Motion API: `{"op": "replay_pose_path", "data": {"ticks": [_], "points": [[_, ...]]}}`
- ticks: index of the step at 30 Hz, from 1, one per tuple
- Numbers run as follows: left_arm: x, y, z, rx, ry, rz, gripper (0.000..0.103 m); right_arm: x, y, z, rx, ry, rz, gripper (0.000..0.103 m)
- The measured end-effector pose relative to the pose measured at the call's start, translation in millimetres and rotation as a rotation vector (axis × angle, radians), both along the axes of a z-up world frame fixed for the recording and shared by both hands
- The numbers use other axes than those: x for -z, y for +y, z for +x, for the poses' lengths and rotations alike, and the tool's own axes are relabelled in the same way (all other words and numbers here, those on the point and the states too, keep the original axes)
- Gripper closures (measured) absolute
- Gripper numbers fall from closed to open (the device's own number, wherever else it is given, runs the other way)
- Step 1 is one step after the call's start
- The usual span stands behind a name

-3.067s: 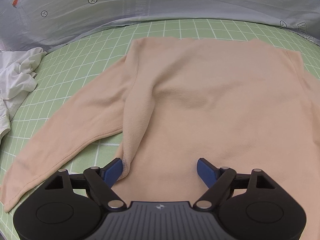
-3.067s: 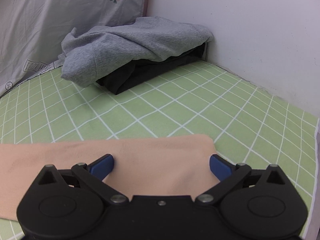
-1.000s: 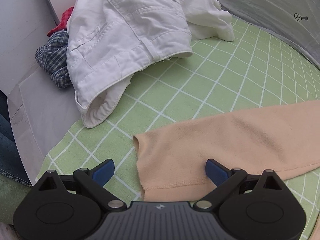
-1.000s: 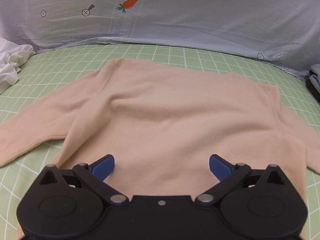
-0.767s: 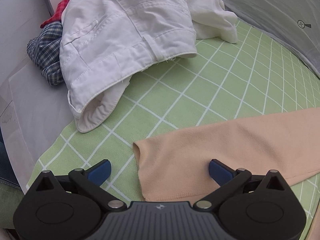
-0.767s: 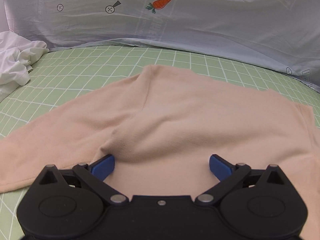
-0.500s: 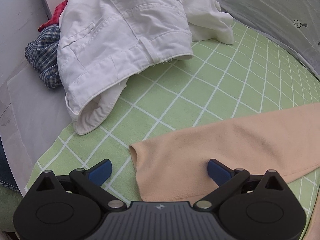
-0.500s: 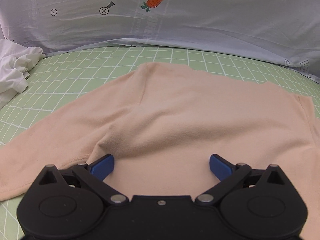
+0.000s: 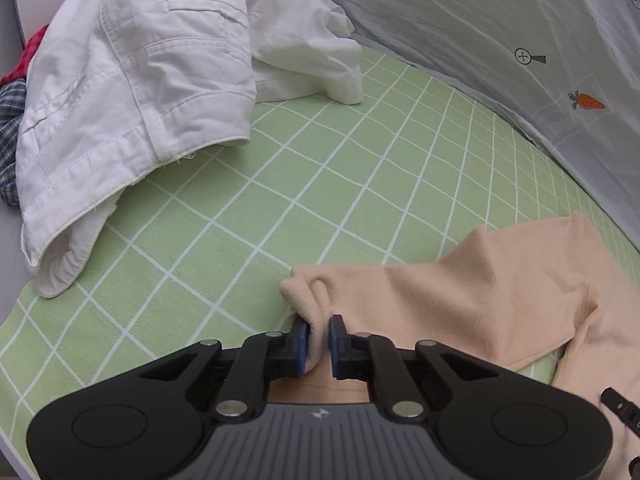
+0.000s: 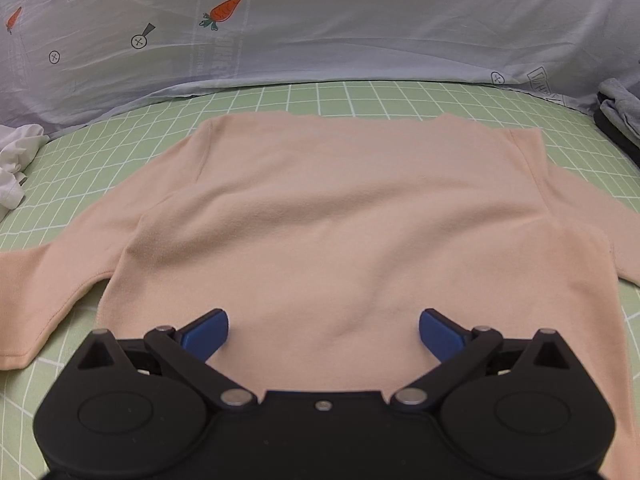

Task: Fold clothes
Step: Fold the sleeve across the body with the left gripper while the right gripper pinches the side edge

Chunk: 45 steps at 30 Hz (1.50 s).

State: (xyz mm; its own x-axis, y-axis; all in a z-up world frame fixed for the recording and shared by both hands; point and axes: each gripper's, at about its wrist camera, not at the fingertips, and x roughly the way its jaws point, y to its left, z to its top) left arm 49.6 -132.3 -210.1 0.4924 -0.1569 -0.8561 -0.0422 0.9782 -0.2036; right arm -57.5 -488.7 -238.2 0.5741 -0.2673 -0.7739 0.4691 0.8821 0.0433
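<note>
A peach long-sleeved sweater [image 10: 360, 208] lies flat on the green checked bed sheet [image 10: 360, 96]. In the left wrist view my left gripper [image 9: 318, 340] is shut on the cuff end of the sweater's left sleeve [image 9: 440, 304], which is bunched and lifted off the sheet. In the right wrist view my right gripper [image 10: 323, 330] is open and empty, low over the sweater's hem, with the body of the sweater between its blue fingertips [image 10: 204, 332].
A pile of white clothes [image 9: 132, 80] with checked and red fabric [image 9: 10, 92] lies at the bed's left edge. A grey carrot-print quilt [image 10: 320, 28] runs along the back. Grey and black clothes [image 10: 620, 116] lie at the far right.
My left gripper has closed on the sleeve cuff and drawn it toward the sweater's body, bunching it. My right gripper has shifted to face the sweater's middle and stays open.
</note>
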Motion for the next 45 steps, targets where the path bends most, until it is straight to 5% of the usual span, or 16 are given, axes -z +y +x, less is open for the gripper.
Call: {"op": "replay_pose_path", "data": {"ticks": [7, 9, 10, 12, 16, 22, 27, 34, 38, 45], "points": [[-24.2, -87.8, 2.5, 0.265, -0.053, -0.246, 0.09, -2.8, -17.5, -18.6, 0.066, -0.01, 0.004, 0.0], [-25.2, -112.2, -4.9, 0.366, -0.044, -0.351, 0.076, -2.4, -21.6, -21.4, 0.082, -0.009, 0.008, 0.0], [-24.3, -120.0, -8.7, 0.401, -0.04, -0.351, 0.067, -3.1, -23.4, -23.0, 0.091, -0.01, 0.009, 0.0], [-22.4, -129.1, -16.6, 0.448, -0.047, -0.324, 0.031, -5.4, -25.1, -24.6, 0.095, -0.017, 0.008, 0.0], [-16.4, -118.0, -23.3, 0.429, -0.045, -0.296, 0.028, -9.4, -23.7, -25.8, 0.09, -0.031, 0.009, 0.0], [-0.8, -78.8, -20.0, 0.257, -0.007, -0.226, 0.027, -16.8, -12.0, -17.7, 0.033, -0.085, 0.088, 0.001], [10.3, -74.2, -20.1, 0.25, 0.028, -0.088, 0.027, -16.9, 12.6, 2.2, -0.107, -0.108, 0.17, 0.017], [20.7, -80.5, -24.6, 0.304, 0.067, -0.05, 0.027, -8.9, 41.3, 29.7, -0.264, -0.119, 0.235, 0.052], [19.3, -81.7, -26.6, 0.309, 0.064, -0.036, 0.027, -7.9, 44.2, 30.1, -0.292, -0.126, 0.249, 0.099], [13.3, -91.4, -39.6, 0.312, 0.05, -0.019, 0.027, -23.6, 25.6, 2.2, -0.207, -0.189, 0.244, 0.1]]}}
